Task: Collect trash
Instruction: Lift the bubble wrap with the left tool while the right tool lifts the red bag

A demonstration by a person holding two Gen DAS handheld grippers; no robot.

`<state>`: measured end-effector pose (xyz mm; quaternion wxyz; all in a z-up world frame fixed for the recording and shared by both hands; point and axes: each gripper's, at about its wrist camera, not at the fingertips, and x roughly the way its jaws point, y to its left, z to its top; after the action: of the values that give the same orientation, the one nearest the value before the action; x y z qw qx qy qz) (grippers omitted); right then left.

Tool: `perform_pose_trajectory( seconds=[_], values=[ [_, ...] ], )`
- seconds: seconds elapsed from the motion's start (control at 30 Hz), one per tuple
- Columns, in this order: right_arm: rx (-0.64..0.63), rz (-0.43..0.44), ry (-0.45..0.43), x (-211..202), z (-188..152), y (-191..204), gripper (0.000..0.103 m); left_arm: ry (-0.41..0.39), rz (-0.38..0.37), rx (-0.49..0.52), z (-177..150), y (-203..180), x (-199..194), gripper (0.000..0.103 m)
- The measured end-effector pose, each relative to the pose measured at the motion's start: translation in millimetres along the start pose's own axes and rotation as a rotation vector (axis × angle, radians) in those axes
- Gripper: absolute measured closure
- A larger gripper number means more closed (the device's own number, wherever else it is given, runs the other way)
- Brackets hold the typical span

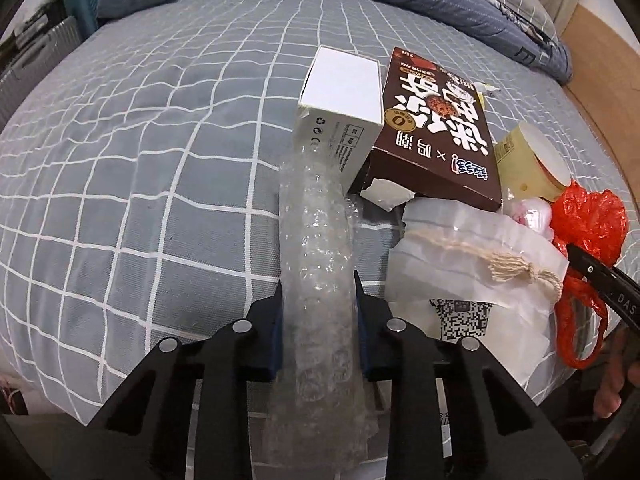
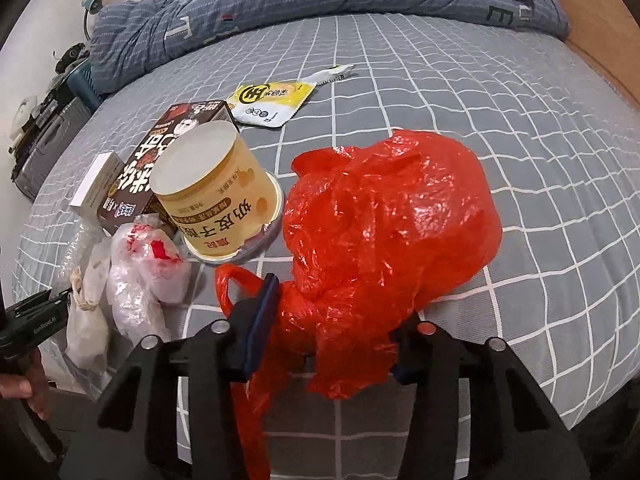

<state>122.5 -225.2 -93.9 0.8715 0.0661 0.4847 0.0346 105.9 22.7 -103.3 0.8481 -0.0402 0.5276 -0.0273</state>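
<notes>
Plainly, the left gripper (image 1: 318, 304) had its jaws drawn in narrow against a long roll of bubble wrap (image 1: 316, 264), both blue pads pressing its sides; the roll ran forward between them and ended against a white box (image 1: 340, 96). The right gripper (image 2: 334, 320) had its jaws partly apart, clamped on the bunched neck of a red plastic bag (image 2: 384, 216). The left pad pressed the twisted plastic; the right pad was mostly hidden behind it. The bag's puffed body sat on the checked bedsheet (image 2: 520, 120) just ahead of the fingers, with one handle loop curling out to the left.

Counted across both views, the trash on the bed came to one roll of bubble wrap, one white box, one brown snack box (image 1: 436, 128), one yellow tub (image 2: 216, 184) lying tilted on its clear lid, one red bag, one crumpled white bag with red print (image 2: 148, 268), one white paper bag with a rope handle (image 1: 480, 264), one yellow-and-white sachet (image 2: 272, 100) and one small torn wrapper (image 2: 332, 74) beyond it. The two boxes lay side by side and touching; the tub rested against the brown box. The sachet and the wrapper lay well apart from the pile. One blue quilt (image 2: 280, 4) lay heaped along the far edge of the bed.
</notes>
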Motion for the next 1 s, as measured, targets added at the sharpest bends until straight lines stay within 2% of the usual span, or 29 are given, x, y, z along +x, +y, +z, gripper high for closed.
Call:
perform_pose_trajectory(
  seconds=[0.27, 1.0],
  values=[
    [-0.014, -0.028, -0.046, -17, 3, 5, 0.064, -0.039, -0.001, -0.016, 0, 0, -25, 0.079],
    [-0.029, -0.103, -0.174, -79, 3, 17, 0.064, -0.149, 0.046, 0.014, -5, -3, -82, 0.079]
  ],
)
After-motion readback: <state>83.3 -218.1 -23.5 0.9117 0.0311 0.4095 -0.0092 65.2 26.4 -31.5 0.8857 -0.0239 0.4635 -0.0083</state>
